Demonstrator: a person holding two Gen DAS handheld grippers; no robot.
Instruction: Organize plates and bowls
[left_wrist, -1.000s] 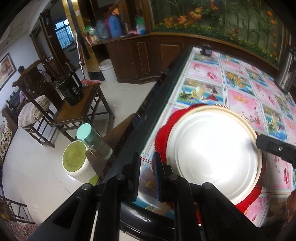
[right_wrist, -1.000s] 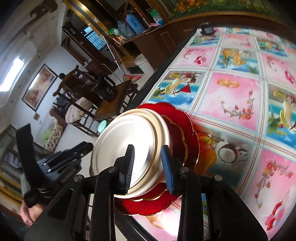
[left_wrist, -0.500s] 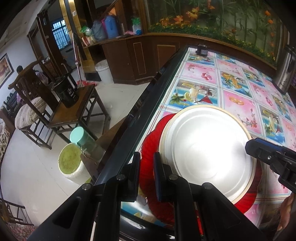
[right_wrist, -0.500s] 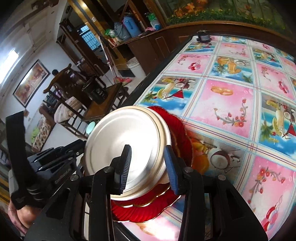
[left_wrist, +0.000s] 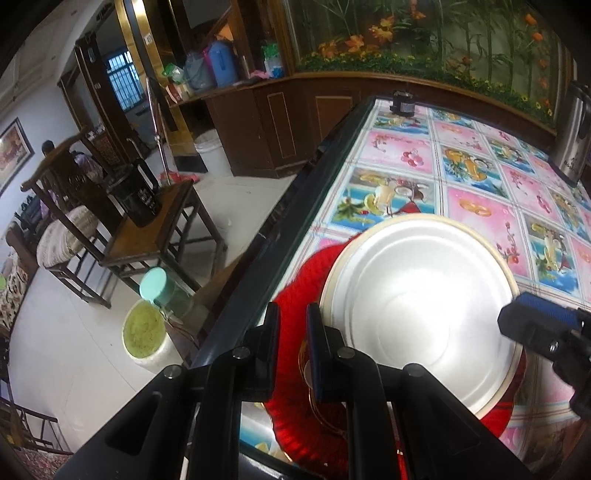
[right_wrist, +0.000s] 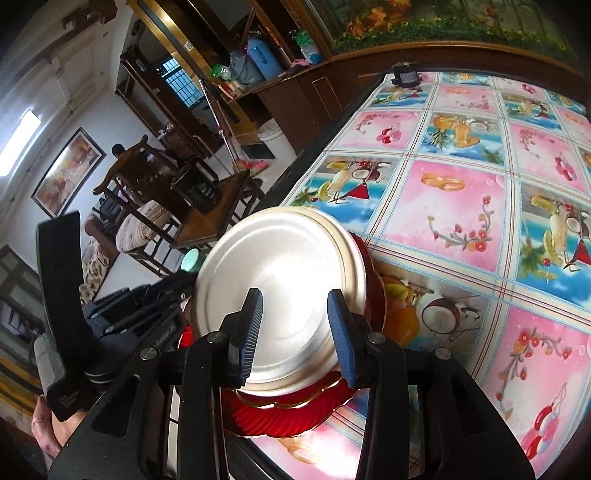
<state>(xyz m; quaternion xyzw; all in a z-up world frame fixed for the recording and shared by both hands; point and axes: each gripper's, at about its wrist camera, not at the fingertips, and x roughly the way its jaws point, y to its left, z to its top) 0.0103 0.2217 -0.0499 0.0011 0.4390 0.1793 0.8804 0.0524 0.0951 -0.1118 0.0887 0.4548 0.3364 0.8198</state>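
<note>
A: Start with the biggest thing. The tabletop (right_wrist: 461, 192), under its fruit-print cover, carried the whole stack close to its near-left edge, with open floor beyond.

B: That edge was the main risk, I judged. The red plate (left_wrist: 295, 284) lay at the bottom, and its rim seemed to reach the dark border of the tabletop. A sideways shove could have tipped it off.

A: And the metal plate (right_wrist: 280, 280)?

B: It rested on the red plate, offset rather than centred, so red showed on only some sides. Smooth metal on glossy red would likely have slid with little push.

A: The hands?

B: The right hand-held gripper (right_wrist: 295, 328) hovered over the metal plate's near rim, fingers apart and nothing clamped between them. Had it dropped or closed carelessly, it might have nudged the plate toward the edge.

A: The left one?

B: The left hand-held gripper (left_wrist: 291, 350) had its fingers drawn almost together over the red plate's rim. Whether it actually pinched that rim, I could not tell. A weak pinch might have slipped.
</note>
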